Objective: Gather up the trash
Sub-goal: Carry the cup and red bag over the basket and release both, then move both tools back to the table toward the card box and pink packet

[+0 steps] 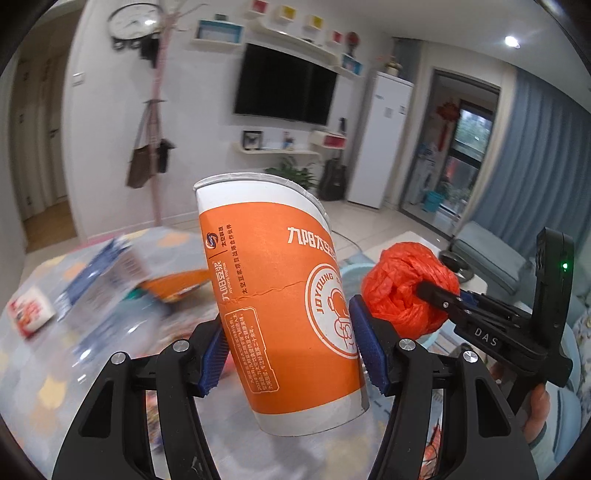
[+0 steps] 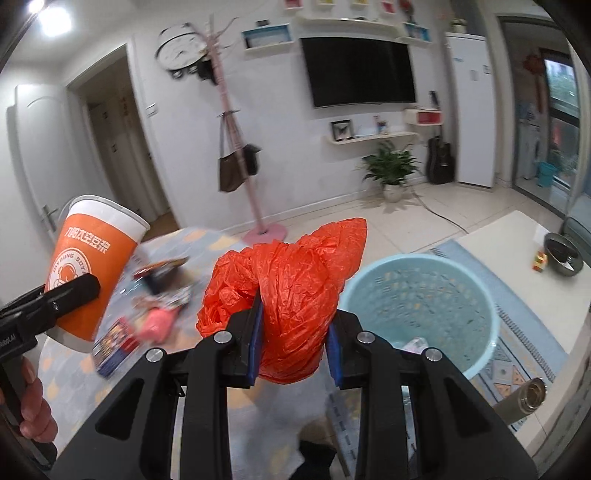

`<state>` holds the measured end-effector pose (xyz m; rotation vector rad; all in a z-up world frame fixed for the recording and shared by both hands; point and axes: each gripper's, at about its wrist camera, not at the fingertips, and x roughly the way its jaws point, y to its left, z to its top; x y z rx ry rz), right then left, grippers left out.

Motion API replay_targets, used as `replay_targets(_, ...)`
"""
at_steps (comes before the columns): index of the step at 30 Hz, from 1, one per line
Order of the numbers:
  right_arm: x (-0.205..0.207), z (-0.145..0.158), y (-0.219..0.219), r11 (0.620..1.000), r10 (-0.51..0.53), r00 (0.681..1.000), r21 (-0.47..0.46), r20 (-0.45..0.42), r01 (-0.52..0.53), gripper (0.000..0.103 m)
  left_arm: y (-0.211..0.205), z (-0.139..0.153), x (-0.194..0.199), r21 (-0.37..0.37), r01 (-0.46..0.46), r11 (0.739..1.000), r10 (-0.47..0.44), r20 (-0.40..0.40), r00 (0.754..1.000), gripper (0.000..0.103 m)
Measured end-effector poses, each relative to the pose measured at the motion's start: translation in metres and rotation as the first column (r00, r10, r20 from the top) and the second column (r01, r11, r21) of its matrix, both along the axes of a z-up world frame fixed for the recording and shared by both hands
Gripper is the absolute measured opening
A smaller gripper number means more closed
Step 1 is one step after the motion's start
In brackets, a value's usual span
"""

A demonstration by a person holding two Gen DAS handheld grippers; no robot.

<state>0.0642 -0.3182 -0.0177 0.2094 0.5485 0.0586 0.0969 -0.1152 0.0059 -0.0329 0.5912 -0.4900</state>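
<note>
Left tool [image 1: 291, 347] pinches our orange cup [image 1: 280, 295]; right tool [image 2: 295, 347] squeezes the red bag [image 2: 291, 295]. It may slip short of the basket [image 2: 476, 354], apparently loosely bunched.

Light: you have a bright room, lit by ceiling lamps [image 2: 51, 18] that glare white.
Blur: the worktop [image 1: 40, 373] and the packets [image 1: 107, 273] on it look smeared in your left view; the paper cup [image 1: 280, 295] stays sharp.
Edges: both views bend round, with dark corners.
Shine: the wall clock [image 1: 135, 20] shows a white spot.
</note>
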Motion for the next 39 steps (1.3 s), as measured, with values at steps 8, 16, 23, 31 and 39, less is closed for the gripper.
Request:
replay_targets(8,0.019,-0.015,-0.067,0.989,-0.138,0.99,0.04,-0.038,0.14,0.026,-0.08,-0.007,0.042,-0.002,0.113,0.994,-0.113,-0.038,0.993,0.059)
replay_targets(16,0.038,-0.054,-0.115,0.966,-0.249,0.96,0.039,-0.126,0.256,0.026,-0.147,-0.046,0.085,0.022,0.183,0.983,-0.178,-0.144,0.974,0.059)
replay_targets(23,0.058,-0.093,-0.136,0.951,-0.297,0.925,0.013,-0.237,0.308,0.027,-0.178,-0.082,0.111,0.054,0.204,0.977,-0.187,-0.229,0.955,0.058)
replay_targets(31,0.082,-0.12,-0.145,0.947,-0.309,0.895,-0.015,-0.321,0.321,0.031,-0.187,-0.099,0.125,0.058,0.209,0.976,-0.185,-0.278,0.942,0.063)
replay_targets(39,0.071,-0.111,-0.143,0.948,-0.306,0.905,-0.005,-0.295,0.319,0.055,-0.164,-0.076,0.103,0.043,0.195,0.98,-0.182,-0.213,0.96,0.076)
